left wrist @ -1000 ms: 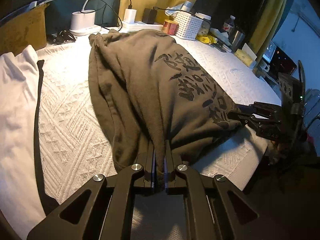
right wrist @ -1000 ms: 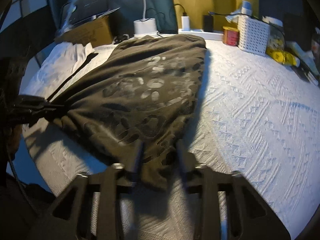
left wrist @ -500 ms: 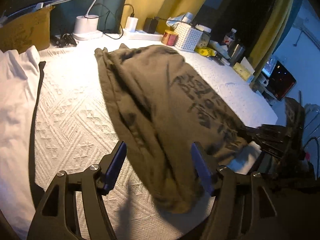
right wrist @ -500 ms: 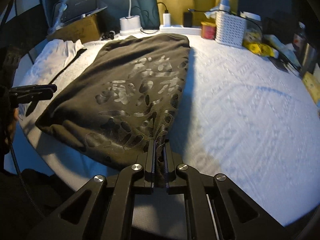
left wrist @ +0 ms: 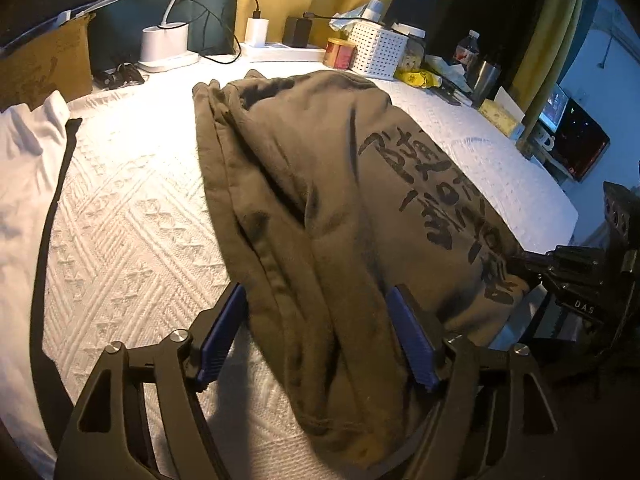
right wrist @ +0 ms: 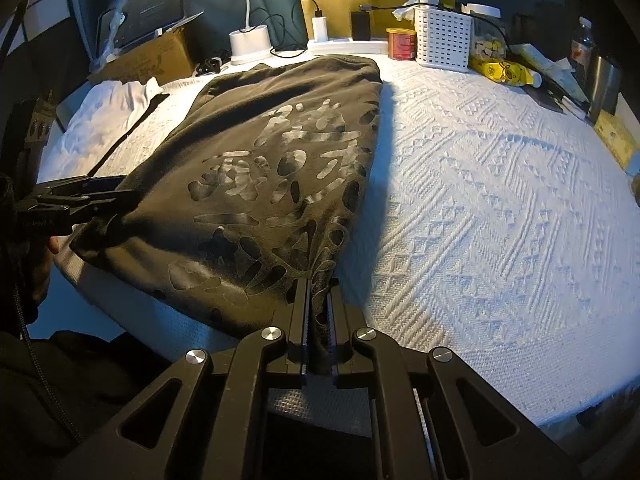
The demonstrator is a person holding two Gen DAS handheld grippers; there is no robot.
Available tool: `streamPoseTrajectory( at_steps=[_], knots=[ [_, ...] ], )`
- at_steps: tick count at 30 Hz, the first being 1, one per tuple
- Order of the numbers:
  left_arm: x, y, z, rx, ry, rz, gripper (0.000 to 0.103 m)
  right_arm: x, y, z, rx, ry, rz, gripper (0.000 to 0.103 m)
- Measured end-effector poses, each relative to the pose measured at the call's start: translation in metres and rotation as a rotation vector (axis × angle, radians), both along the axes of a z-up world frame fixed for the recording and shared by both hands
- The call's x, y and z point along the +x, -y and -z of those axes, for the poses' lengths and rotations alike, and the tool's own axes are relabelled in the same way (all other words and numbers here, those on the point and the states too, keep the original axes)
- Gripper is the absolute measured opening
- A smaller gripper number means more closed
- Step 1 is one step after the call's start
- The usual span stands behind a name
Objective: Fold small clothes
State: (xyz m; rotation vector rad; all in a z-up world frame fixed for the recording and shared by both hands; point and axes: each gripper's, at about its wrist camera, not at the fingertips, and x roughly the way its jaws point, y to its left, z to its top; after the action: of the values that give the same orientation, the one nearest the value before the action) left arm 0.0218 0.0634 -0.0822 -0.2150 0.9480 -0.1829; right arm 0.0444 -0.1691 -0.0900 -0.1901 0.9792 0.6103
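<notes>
Right gripper at 6 o'clock of its view: jaws pinched tight on the near corner of the olive-brown sweatshirt with black printed characters. Cloth bunches up between the fingers.

Left gripper: jaws spread wide, blue pads either side of the sweatshirt's near hem, gripping nothing. In the right wrist view the same gripper sits at 9 o'clock against the garment's left edge.

The sweatshirt lies lengthwise on the white textured bedspread, near hem at the mattress edge, far end toward 12 o'clock. Its left side is wrinkled in long folds.

White garment with a black strip at 9 o'clock, apart from the sweatshirt.

Far edge, 11 to 2 o'clock: brown cardboard box, white lamp base, white power strip with plugs, red tin, white perforated plastic basket, yellow packet.
</notes>
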Motion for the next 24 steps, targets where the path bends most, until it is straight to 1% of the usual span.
streamPoseTrajectory(
  at_steps=[5,7,8,9,10,11,12,13,18,24],
  knots=[
    [-0.001,0.001,-0.002,-0.005,-0.016,-0.017,0.075,0.003,-0.001,-0.001,0.003,-0.022,0.005,0.009],
    [-0.001,0.004,-0.001,0.005,-0.016,-0.017,0.075,0.003,0.000,-0.001,0.004,-0.021,0.003,0.011],
    [-0.002,0.006,0.000,0.016,-0.013,-0.016,0.076,0.003,0.000,-0.001,0.004,-0.022,0.004,0.017],
    [-0.003,0.008,0.000,0.028,-0.013,-0.012,0.077,0.003,0.000,-0.001,0.006,-0.022,0.003,0.028],
    [-0.004,0.010,0.001,0.038,-0.014,-0.006,0.081,0.002,0.000,-0.001,0.007,-0.020,0.002,0.034],
    [-0.004,0.014,0.001,0.059,-0.019,0.008,0.083,0.002,0.001,-0.001,0.010,-0.018,0.001,0.047],
    [-0.004,0.018,0.001,0.085,-0.027,0.017,0.084,0.002,0.003,-0.001,0.011,-0.015,0.005,0.052],
    [-0.004,0.019,0.001,0.093,-0.031,0.016,0.084,0.003,0.004,-0.001,0.012,-0.013,0.009,0.053],
    [-0.001,0.014,-0.001,0.066,-0.057,0.002,0.084,0.008,0.009,-0.003,0.025,-0.007,0.018,0.055],
    [0.008,0.003,-0.017,0.052,-0.006,-0.066,0.084,0.023,0.004,-0.010,0.038,0.010,0.000,0.055]
  ],
)
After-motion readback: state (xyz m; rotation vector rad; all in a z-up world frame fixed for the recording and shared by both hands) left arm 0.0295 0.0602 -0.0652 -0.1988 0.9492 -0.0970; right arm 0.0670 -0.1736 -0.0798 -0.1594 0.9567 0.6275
